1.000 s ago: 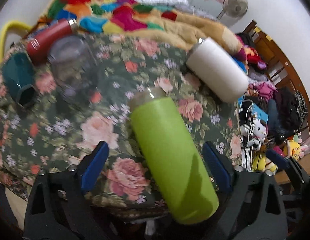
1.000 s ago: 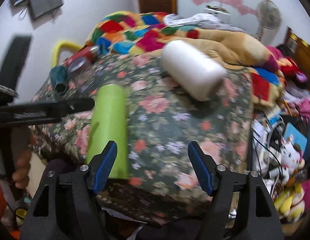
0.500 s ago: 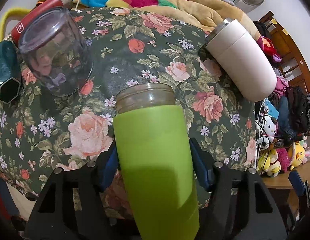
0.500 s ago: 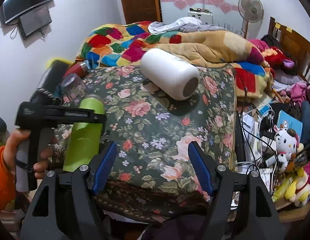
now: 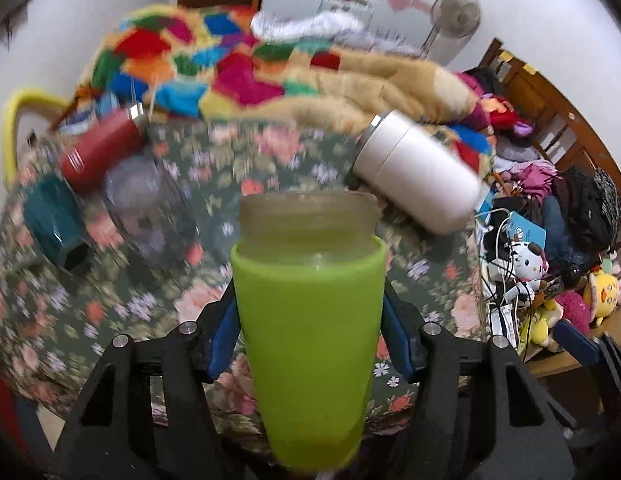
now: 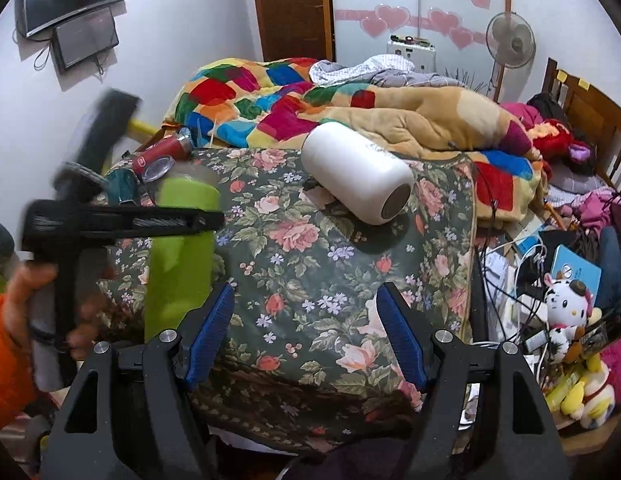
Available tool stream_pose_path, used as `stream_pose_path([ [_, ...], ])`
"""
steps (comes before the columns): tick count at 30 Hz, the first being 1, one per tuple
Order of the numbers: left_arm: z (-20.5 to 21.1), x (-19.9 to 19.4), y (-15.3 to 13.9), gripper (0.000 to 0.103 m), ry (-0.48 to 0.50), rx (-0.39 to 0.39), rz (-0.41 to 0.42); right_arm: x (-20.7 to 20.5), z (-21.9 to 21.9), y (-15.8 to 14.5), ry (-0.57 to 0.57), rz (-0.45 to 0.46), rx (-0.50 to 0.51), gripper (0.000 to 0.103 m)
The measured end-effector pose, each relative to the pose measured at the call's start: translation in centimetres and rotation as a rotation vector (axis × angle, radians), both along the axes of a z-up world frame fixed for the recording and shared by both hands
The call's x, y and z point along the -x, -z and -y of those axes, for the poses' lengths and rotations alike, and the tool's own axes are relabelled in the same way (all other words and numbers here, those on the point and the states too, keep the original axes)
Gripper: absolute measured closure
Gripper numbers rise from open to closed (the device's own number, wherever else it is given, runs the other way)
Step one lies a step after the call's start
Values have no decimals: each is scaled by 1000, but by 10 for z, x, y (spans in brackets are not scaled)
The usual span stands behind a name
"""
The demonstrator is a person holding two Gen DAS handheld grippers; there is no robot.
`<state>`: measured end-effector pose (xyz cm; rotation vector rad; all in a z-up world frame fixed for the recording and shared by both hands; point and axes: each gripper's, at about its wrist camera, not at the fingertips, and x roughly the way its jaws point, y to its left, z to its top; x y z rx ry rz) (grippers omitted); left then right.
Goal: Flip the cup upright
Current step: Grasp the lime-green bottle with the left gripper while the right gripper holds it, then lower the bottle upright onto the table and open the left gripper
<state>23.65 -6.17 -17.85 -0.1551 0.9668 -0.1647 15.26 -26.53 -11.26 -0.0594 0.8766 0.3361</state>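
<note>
A lime green cup with a clear threaded rim is gripped between the blue pads of my left gripper, which is shut on it. It stands nearly upright, mouth up, over the near edge of the floral cushion. In the right wrist view the green cup sits at the left with the left gripper's arm across it. My right gripper is open and empty, over the front of the floral cushion.
A white cup lies on its side at the cushion's back right, also in the right wrist view. A red bottle, a clear jar and a teal cup lie at the left. A patchwork blanket lies behind; clutter and toys fill the right.
My left gripper closed on the lying green cup and tipped it up to nearly upright, mouth up. The right gripper stayed open and pulled back slightly.
</note>
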Motion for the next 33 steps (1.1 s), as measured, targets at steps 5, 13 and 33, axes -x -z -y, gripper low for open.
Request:
stream_pose_path([
  [5,12,11,-39,41,24,-62,138,-2,-1,-1,9,0,-12,32],
  [13,24,-12,-75,41,9,-131,288,-3,1,-1,19,1,-4,32],
  [33,45,-21,-16,41,51,-167,181,-10,7,6,31,-15,14,32],
])
